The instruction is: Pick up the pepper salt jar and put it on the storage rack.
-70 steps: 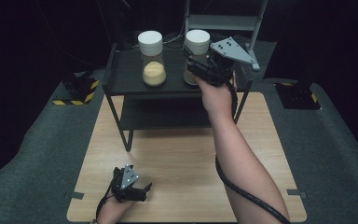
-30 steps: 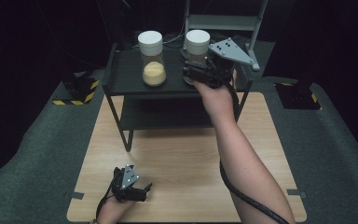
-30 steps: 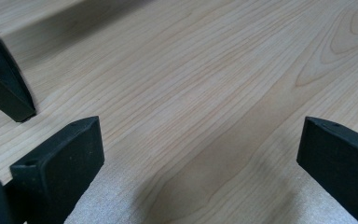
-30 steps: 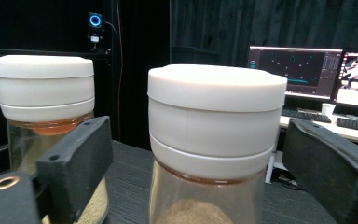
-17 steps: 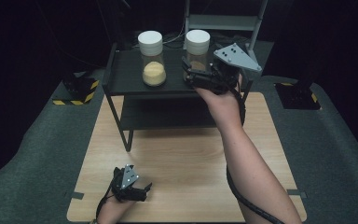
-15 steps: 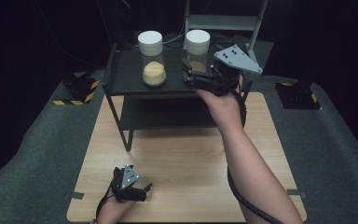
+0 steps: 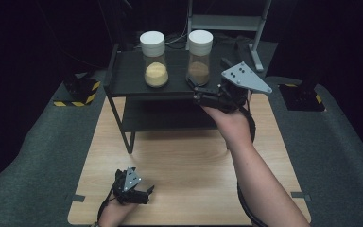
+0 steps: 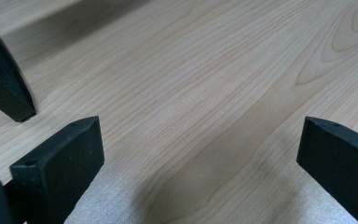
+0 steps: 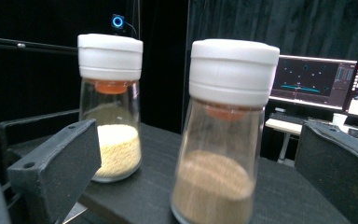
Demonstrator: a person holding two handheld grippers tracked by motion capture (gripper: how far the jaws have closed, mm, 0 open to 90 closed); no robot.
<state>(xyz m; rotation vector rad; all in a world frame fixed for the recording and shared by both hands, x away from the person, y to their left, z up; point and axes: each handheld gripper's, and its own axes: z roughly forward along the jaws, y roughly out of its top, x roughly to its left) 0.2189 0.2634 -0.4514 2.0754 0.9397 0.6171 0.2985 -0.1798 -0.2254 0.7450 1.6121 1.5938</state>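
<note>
Two jars stand upright near the back edge of the black shelf [image 7: 123, 78] in the high view, side by side and apart: one with yellow grains [image 7: 154, 59] toward the left, one with brown powder [image 7: 200, 56] toward the right, each under a white cap. The right gripper [image 7: 199, 93] is held at the shelf's front edge, just in front of the brown jar, with its jaws pointed at the jar's base; the jaws have just been opening and now stand wide, with nothing pressed between them. The right forearm is stretched from the bottom right across the table [image 7: 179, 156], the hand under the grey plate. The left gripper [image 7: 144, 193] is rested on the table near its front left corner, well apart from both jars, so the right hand is by far the nearer. In the left gripper view, the jaws are seen spread wide over bare wood, with nothing between them. In the right gripper view, the brown jar [image 9: 223, 135] is seen straight ahead between the wide jaws, its long axis upright, the pads not touching the glass; the yellow jar [image 9: 112, 112] stands farther off, toward the left jaw. Whether the jar is being approached or left cannot be told; for a grasp, a level push forward would be called for, so that the glass body is bracketed below the cap.
</note>
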